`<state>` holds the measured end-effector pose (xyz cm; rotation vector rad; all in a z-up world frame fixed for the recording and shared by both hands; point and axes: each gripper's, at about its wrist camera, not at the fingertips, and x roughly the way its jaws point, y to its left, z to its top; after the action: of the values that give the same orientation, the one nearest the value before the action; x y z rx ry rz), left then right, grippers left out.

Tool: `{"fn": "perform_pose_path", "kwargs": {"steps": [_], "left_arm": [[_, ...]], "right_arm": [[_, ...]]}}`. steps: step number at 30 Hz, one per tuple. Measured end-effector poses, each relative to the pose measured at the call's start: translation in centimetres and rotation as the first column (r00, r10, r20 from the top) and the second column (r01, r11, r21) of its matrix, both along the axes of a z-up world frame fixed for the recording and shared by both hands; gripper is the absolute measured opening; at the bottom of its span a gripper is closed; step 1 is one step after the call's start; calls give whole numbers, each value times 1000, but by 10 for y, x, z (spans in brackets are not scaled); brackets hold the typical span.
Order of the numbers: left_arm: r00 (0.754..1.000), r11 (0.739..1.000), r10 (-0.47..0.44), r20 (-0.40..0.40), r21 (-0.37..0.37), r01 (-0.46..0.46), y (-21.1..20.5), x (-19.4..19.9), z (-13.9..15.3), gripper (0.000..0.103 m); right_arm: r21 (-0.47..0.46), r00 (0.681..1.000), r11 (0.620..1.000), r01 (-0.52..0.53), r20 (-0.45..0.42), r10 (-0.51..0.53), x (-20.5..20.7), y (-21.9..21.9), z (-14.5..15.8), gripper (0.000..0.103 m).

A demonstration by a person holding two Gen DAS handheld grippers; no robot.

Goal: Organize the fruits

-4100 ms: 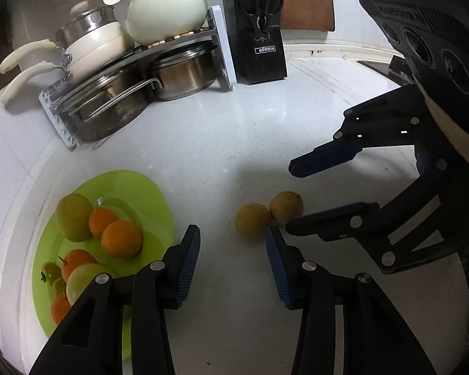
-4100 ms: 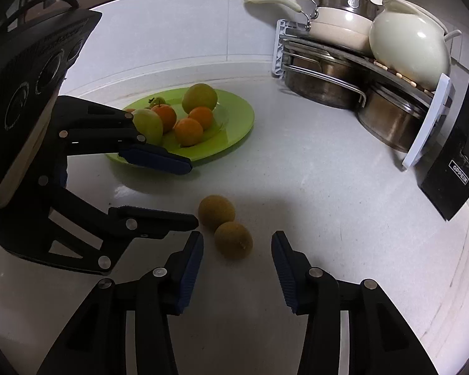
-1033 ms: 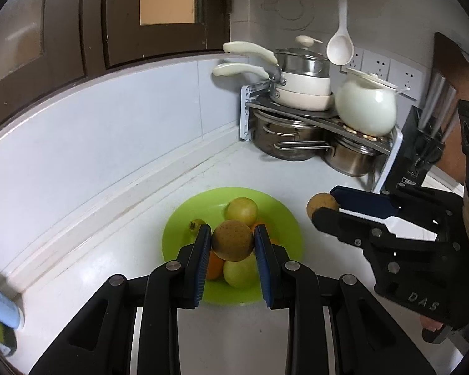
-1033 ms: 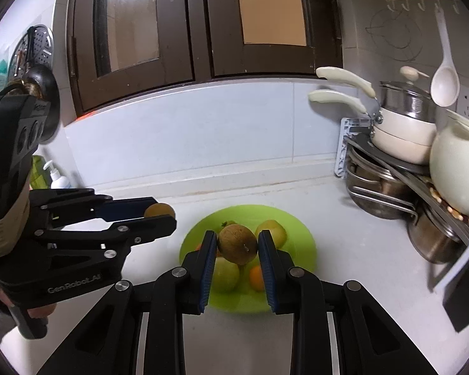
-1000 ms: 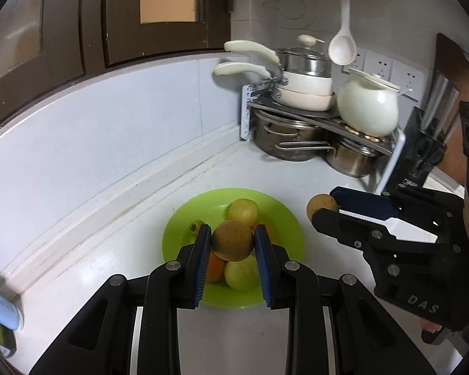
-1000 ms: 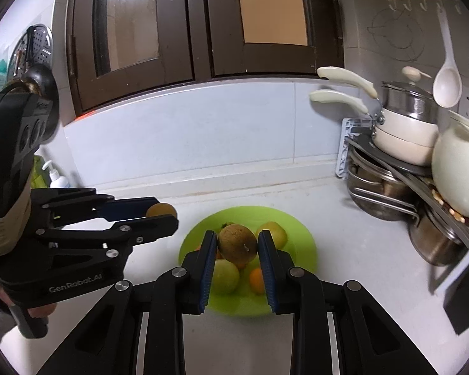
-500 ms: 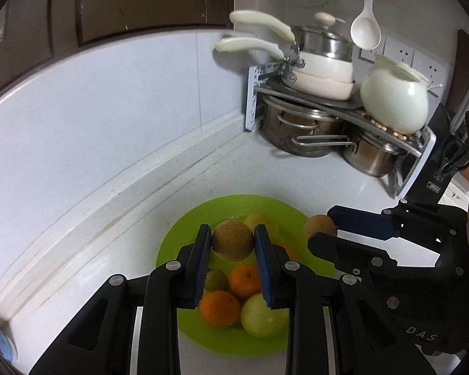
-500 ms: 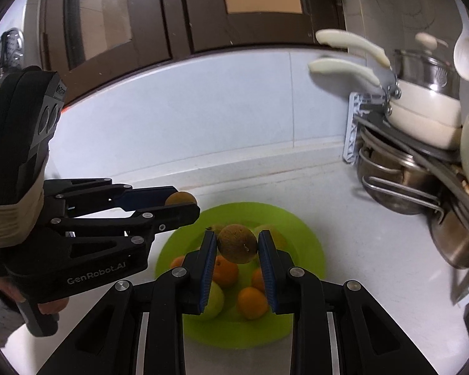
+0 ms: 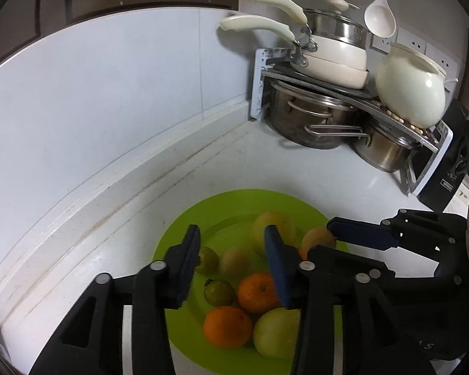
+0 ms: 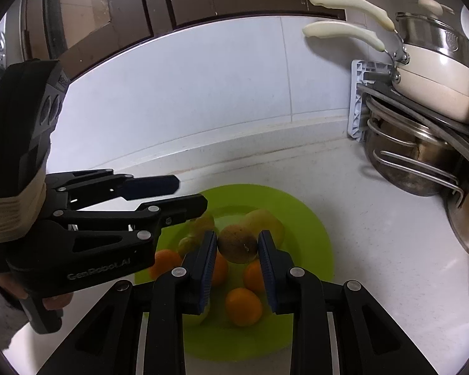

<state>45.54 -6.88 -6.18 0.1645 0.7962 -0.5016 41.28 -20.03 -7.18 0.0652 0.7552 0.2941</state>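
Over the round lime-green plastic plate (image 9: 184, 234) lying on the white counter (image 9: 125, 206), the left tongs (image 9: 231, 251) are spreading their blue-padded jaws, and the blurred brownish round fruit (image 9: 234, 261) is sitting between them, apart from both pads, among the fruit on the plate. In the middle, two oranges (image 9: 226, 326), small green fruits and a pale green apple (image 9: 276, 328) are lying in the plate. To the right, the right tongs (image 10: 237, 247) are pinching a second brown round fruit (image 10: 238, 247) above the plate, with the steel pot rack (image 9: 344, 93) standing well apart in the corner.
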Motion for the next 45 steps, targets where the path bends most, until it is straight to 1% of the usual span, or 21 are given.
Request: {"fn": "perform_pose_path", "kwargs": {"steps": [7, 12, 15, 18, 20, 25, 29, 31, 35, 36, 39, 41, 45], "left_arm": [[997, 998, 66, 37, 17, -67, 13, -20, 12, 46], [990, 992, 123, 66, 24, -124, 21, -46, 26, 50], [985, 989, 146, 90, 16, -148, 25, -66, 37, 55], [978, 985, 171, 122, 14, -174, 30, -89, 50, 60], [972, 982, 186, 143, 8, -189, 34, -105, 57, 67], [963, 978, 205, 176, -6, -208, 43, -142, 69, 75], [960, 978, 208, 186, -25, -207, 55, -173, 73, 84], [959, 978, 208, 194, -30, -206, 59, -184, 74, 86], [959, 982, 191, 211, -35, -188, 64, -214, 77, 88], [958, 982, 191, 215, -36, -187, 65, -220, 77, 88], [952, 980, 201, 231, -40, -197, 67, -242, 78, 92], [946, 975, 221, 238, -47, -216, 68, -254, 78, 97], [932, 965, 262, 249, -70, -252, 65, -277, 79, 102]], "right_arm": [[-9, 1000, 1000, 3, 5, -2, -5, 2, 0, 29], [-11, 999, 1000, 15, 35, -15, -25, 5, 14, 30], [-7, 998, 1000, 27, 50, -26, -40, 6, 24, 35], [-10, 997, 999, 34, 67, -33, -57, 7, 34, 37], [-9, 996, 999, 40, 81, -39, -71, 7, 40, 39], [-29, 991, 997, 76, 113, -73, -106, 7, 52, 54], [-35, 985, 991, 127, 123, -122, -139, 7, 57, 57], [-40, 979, 986, 163, 133, -157, -157, 9, 60, 63], [-54, 965, 974, 219, 160, -208, -192, 13, 63, 65], [-55, 963, 972, 226, 162, -215, -197, 13, 64, 66], [-53, 958, 969, 242, 170, -230, -218, 12, 66, 72], [-52, 956, 968, 246, 179, -234, -230, 9, 69, 73], [-69, 954, 968, 239, 200, -221, -250, 2, 76, 78]]}}
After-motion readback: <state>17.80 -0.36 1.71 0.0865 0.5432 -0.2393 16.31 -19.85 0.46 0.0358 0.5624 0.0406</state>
